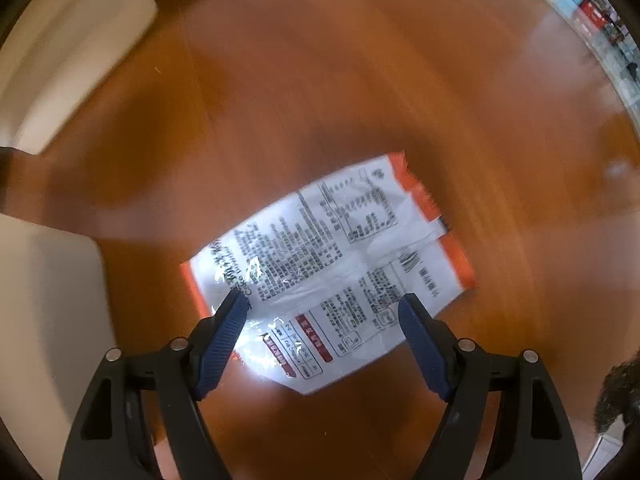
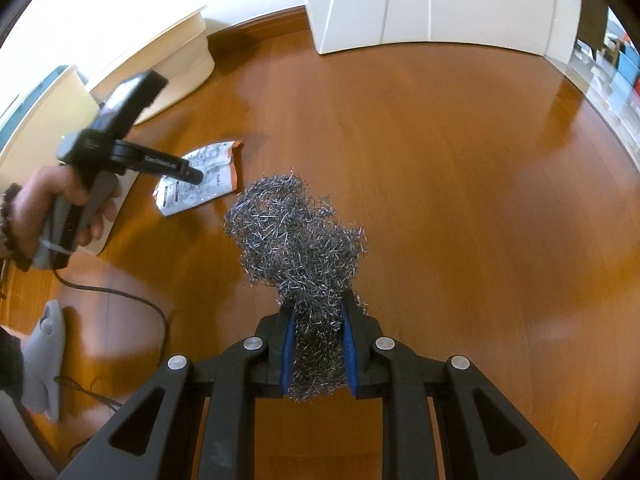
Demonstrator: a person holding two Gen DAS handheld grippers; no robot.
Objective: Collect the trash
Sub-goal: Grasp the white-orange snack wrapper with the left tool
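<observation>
A flat snack wrapper (image 1: 332,268), white with black print and orange edges, lies printed side up on the wooden floor (image 1: 360,80). The left gripper (image 1: 324,304) hangs directly over the wrapper with its blue-padded fingers (image 1: 224,340) spread wide, one over the wrapper's corner and the other over its lower edge; whether they touch it cannot be told, as the view is blurred. In the right wrist view the same wrapper (image 2: 198,178) lies near a cream-coloured bin (image 2: 168,68), and the left gripper (image 2: 188,174), held in a hand (image 2: 60,208) with a bead bracelet at the wrist, reaches over the wrapper.

The right gripper (image 2: 318,344) has its fingers (image 2: 287,356) pinching a tangled wad of steel wool (image 2: 296,236), which bulges up and forward out of the grip. The wad appears clear of the floor, to the right of the wrapper. A dark cable (image 2: 132,300) loops across the floor left of the wad, and white cabinets (image 2: 420,4) stand beyond the wrapper.
</observation>
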